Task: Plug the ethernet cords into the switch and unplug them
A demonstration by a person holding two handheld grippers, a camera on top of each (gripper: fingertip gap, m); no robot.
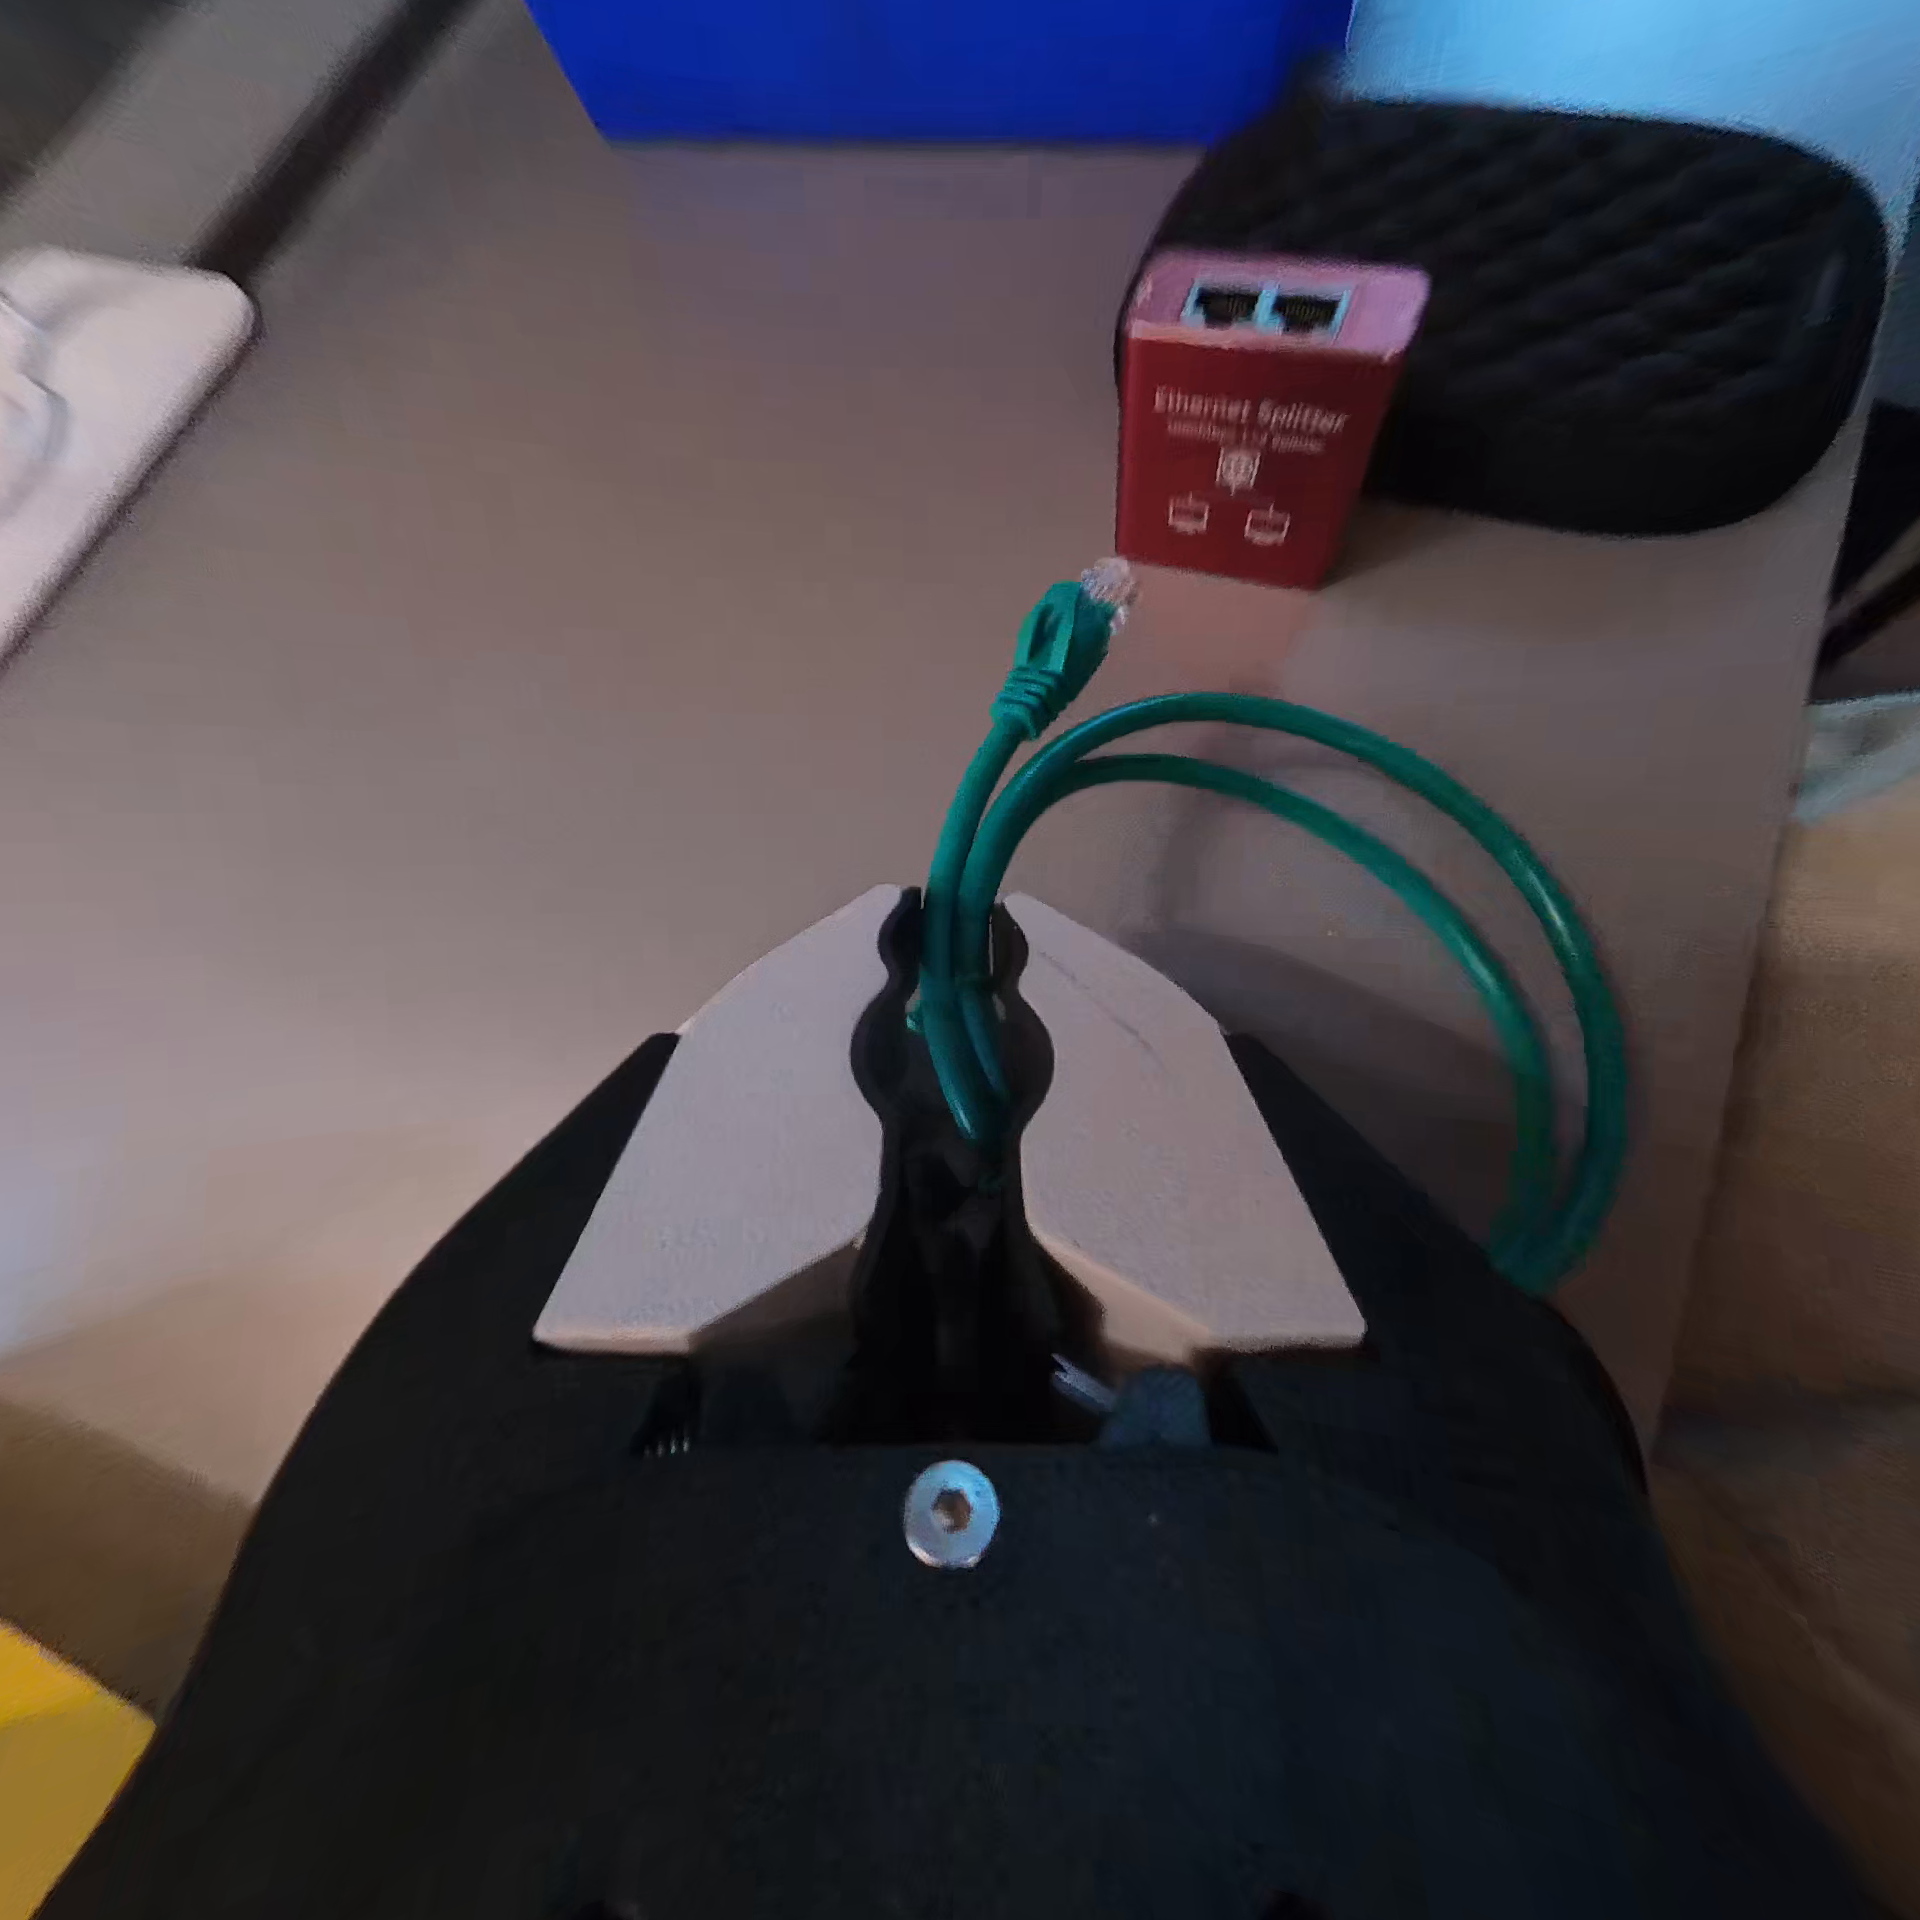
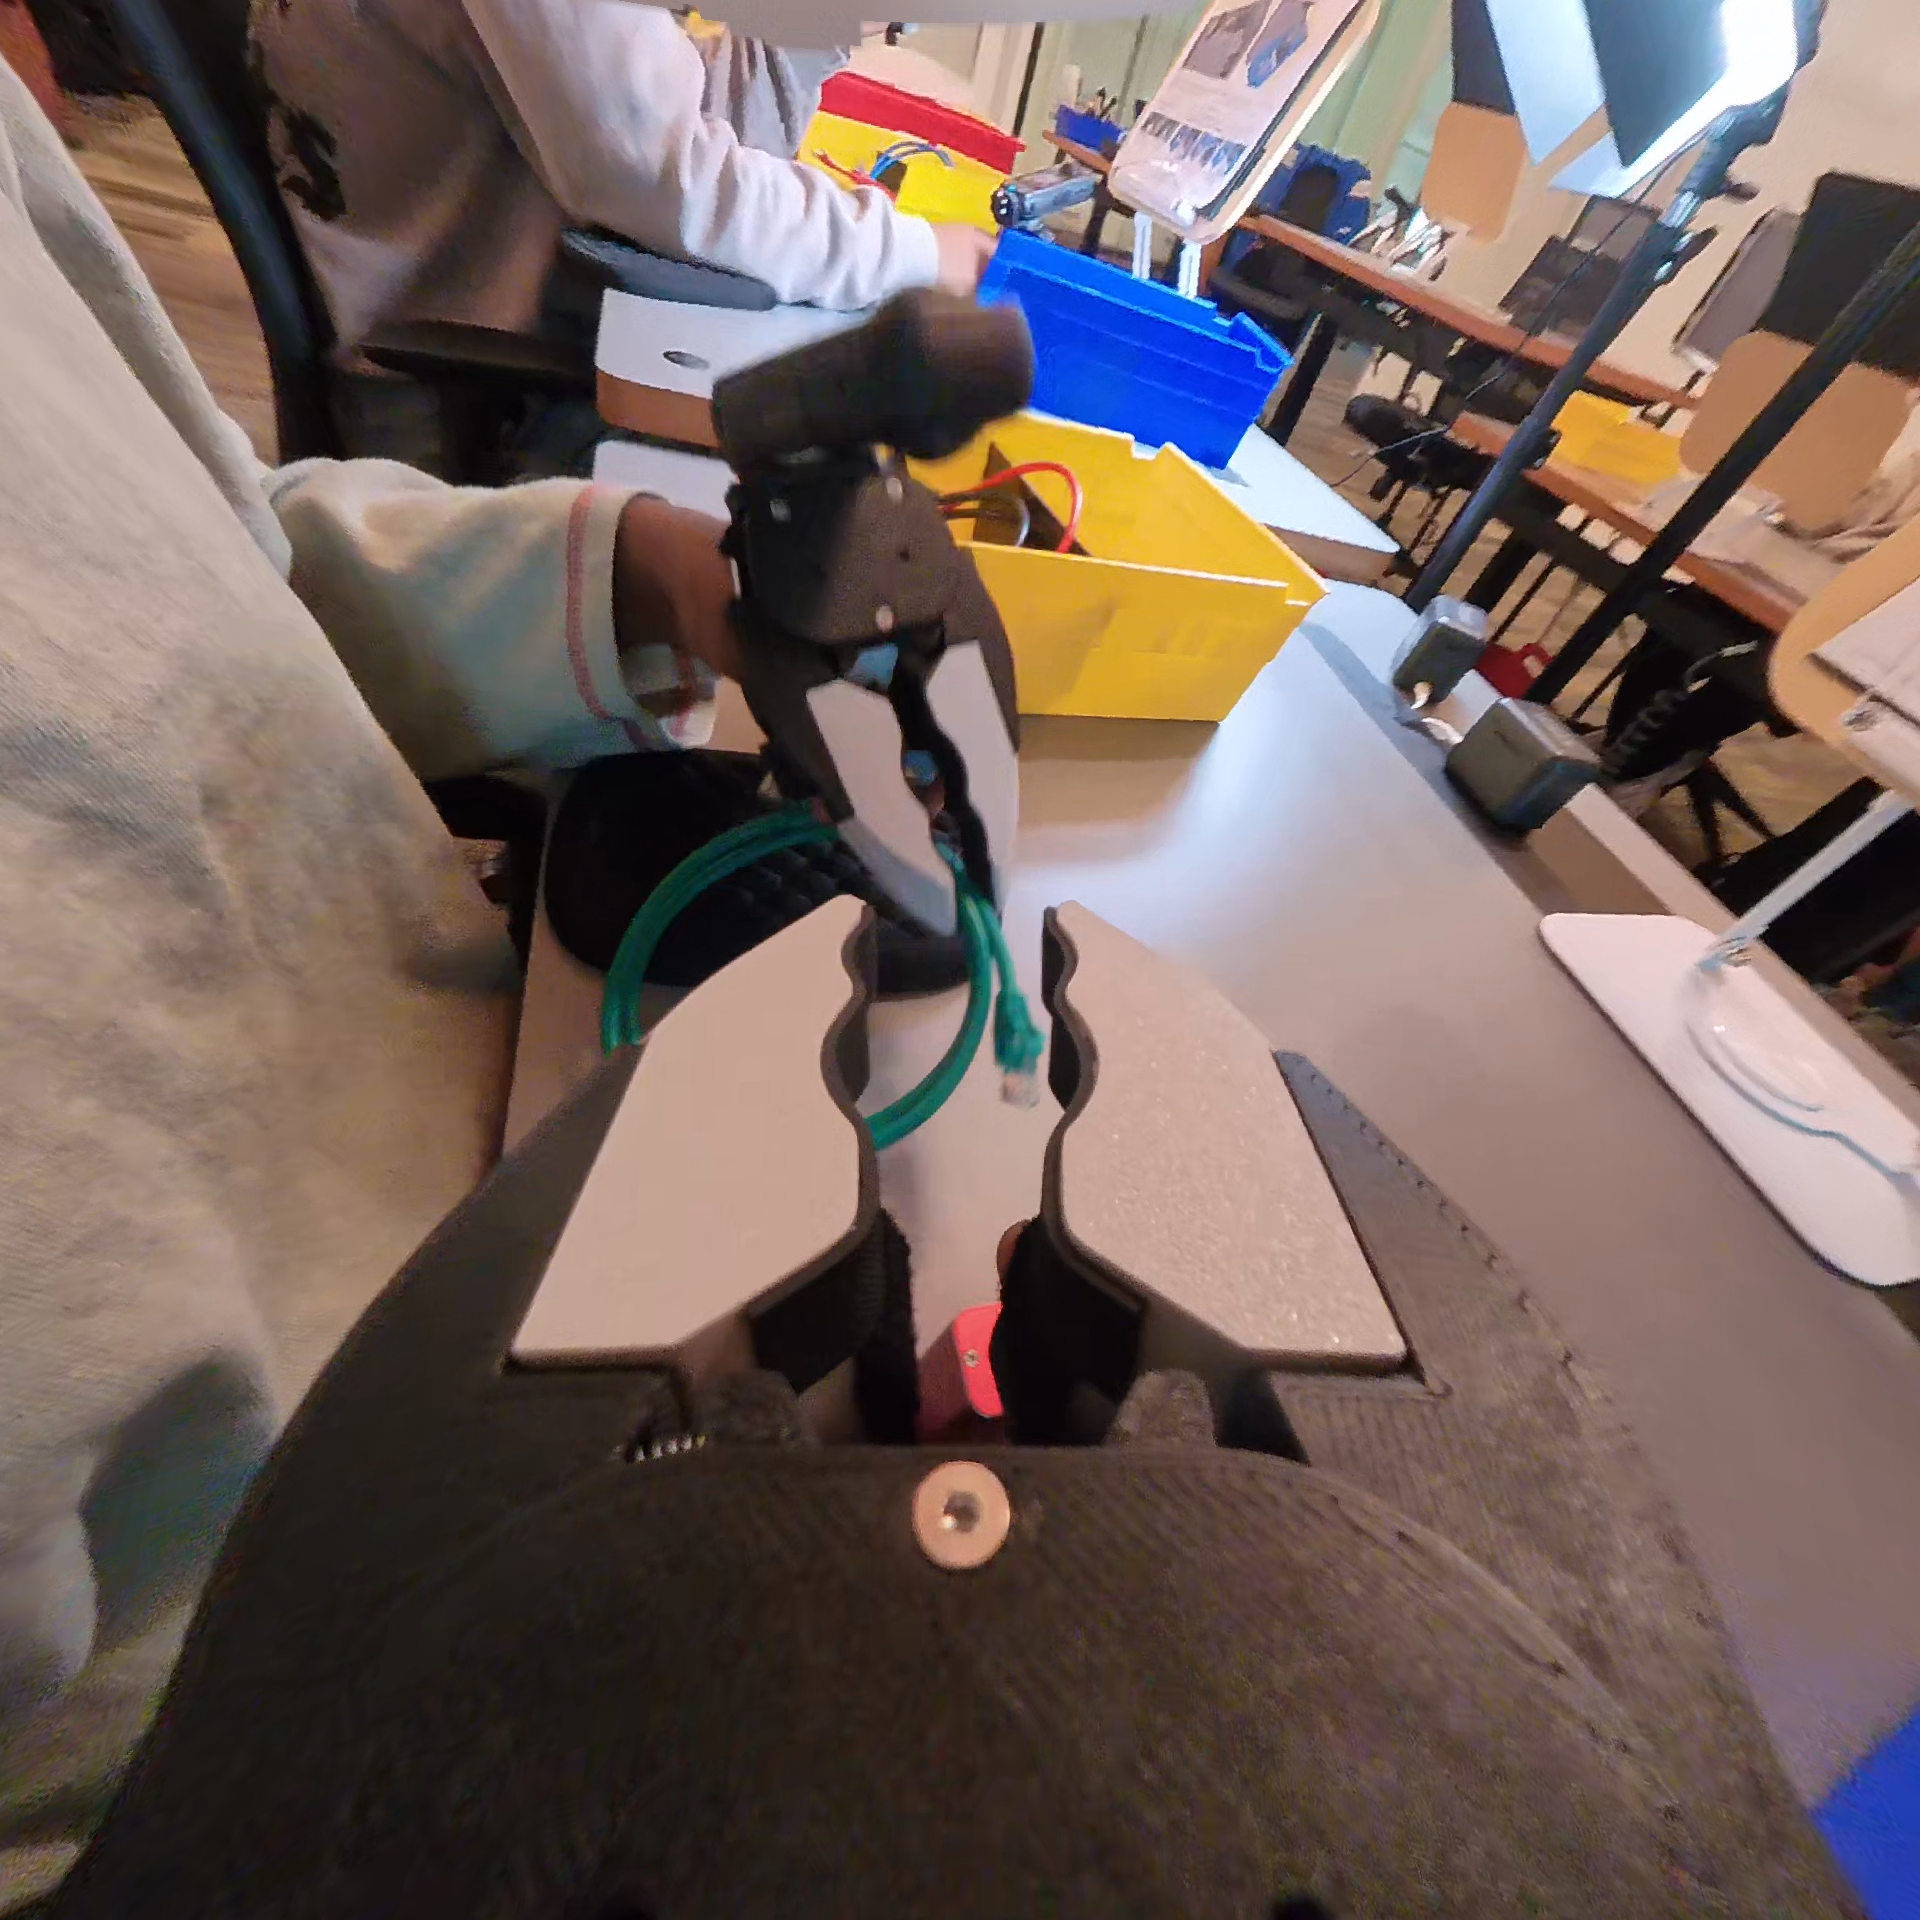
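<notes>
- Here the red switch [image 1: 1262,431] stands upright on the grey table [image 1: 582,623], its two ports facing up; it serves as the landmark.
- The left gripper [image 1: 954,914] has its fingers clamped on the green ethernet cord [image 1: 1351,790], pinching two strands of it together in front of the switch.
- One clear plug [image 1: 1107,587] of the cord rises from the fingers and sits in the air just short of the switch's lower edge, not in a port.
- The rest of the cord loops out on the side of the black quilted pad [image 1: 1621,312], which lies behind the switch and touches it.
- A blue bin [image 1: 935,62] sits beyond the switch.
- The right gripper [image 2: 956,925] has its fingers apart with nothing between the tips; a red piece [image 2: 966,1361], probably the switch, shows low between them near their base.
- A yellow bin [image 2: 1122,582] stands farther along the table.
</notes>
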